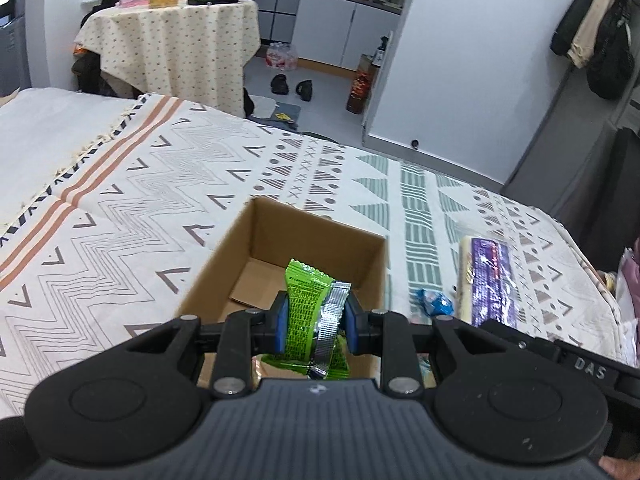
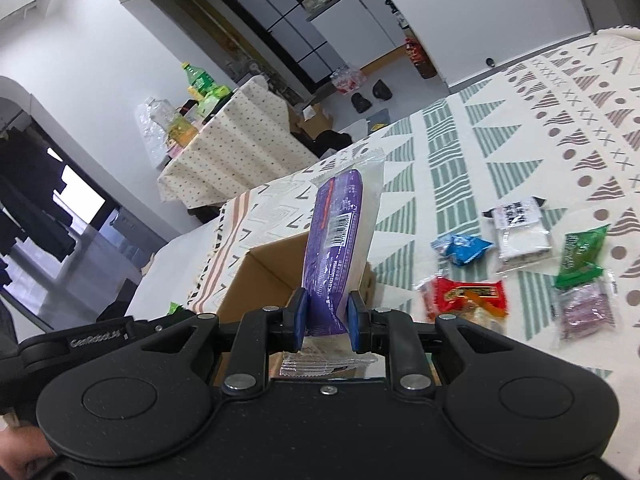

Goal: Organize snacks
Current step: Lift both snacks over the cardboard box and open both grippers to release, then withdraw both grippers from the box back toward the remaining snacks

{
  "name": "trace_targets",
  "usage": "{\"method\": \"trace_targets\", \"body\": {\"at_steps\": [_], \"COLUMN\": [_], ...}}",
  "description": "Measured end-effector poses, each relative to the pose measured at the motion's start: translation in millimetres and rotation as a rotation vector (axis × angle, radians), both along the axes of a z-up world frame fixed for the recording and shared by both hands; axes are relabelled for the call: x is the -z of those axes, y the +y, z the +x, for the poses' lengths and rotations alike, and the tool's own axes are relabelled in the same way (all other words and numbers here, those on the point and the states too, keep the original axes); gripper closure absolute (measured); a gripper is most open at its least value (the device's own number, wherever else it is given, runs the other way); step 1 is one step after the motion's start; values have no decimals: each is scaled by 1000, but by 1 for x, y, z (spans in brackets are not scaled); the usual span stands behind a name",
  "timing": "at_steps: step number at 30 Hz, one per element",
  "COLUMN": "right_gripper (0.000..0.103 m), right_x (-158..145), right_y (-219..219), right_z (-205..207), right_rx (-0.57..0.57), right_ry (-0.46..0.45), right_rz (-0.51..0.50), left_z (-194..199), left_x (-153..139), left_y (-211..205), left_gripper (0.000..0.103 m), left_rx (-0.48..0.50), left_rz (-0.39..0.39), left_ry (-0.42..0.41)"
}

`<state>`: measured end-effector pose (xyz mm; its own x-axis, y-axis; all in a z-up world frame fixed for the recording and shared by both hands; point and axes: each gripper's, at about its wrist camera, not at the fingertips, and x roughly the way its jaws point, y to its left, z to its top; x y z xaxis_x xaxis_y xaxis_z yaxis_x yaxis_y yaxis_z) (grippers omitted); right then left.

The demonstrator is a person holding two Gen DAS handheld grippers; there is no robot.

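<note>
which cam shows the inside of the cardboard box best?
Left wrist. It looks down into the cardboard box, showing the floor and inner walls behind the green packet in the left gripper. Right wrist catches only one corner and outer wall, behind the purple packet.

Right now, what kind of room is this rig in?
Probably a small studio flat or bedroom: snacks lie on a bed with a patterned blanket, clothes hang on the right, and a kitchenette cabinet stands behind a cloth-covered table.
</note>
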<state>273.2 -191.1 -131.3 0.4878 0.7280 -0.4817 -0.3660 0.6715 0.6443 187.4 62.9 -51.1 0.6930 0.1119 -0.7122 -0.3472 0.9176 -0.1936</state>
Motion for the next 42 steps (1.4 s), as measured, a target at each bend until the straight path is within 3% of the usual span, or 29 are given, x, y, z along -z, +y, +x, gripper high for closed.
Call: {"method": "trace_targets", "body": {"at_steps": [10, 17, 20, 25, 29, 34, 42], "right_gripper": [82, 82, 82, 81, 72, 56, 34], "right_x": [0, 5, 8, 5, -1, -11, -30], "right_y": [40, 68, 74, 78, 78, 68, 35], "right_z": [12, 18, 19, 16, 12, 5, -12], "right_rx": [-50, -96, -107, -119, -123, -100, -34], "right_ry": [-1, 9, 14, -13, -33, -51, -102], "right_rz": [13, 9, -3, -12, -8, -18, -46], "left_z": [16, 23, 22, 19, 16, 9, -2], "left_x": [25, 40, 43, 42, 40, 30, 14], "left_y": [32, 44, 48, 47, 47, 44, 32], "left_gripper": [76, 73, 66, 46, 40, 22, 14], "left_rx": [-48, -75, -74, -87, -91, -105, -103], "left_rz": [-48, -34, -35, -29, -26, 18, -18], "left_ry": [44, 100, 105, 111, 119, 123, 121]}}
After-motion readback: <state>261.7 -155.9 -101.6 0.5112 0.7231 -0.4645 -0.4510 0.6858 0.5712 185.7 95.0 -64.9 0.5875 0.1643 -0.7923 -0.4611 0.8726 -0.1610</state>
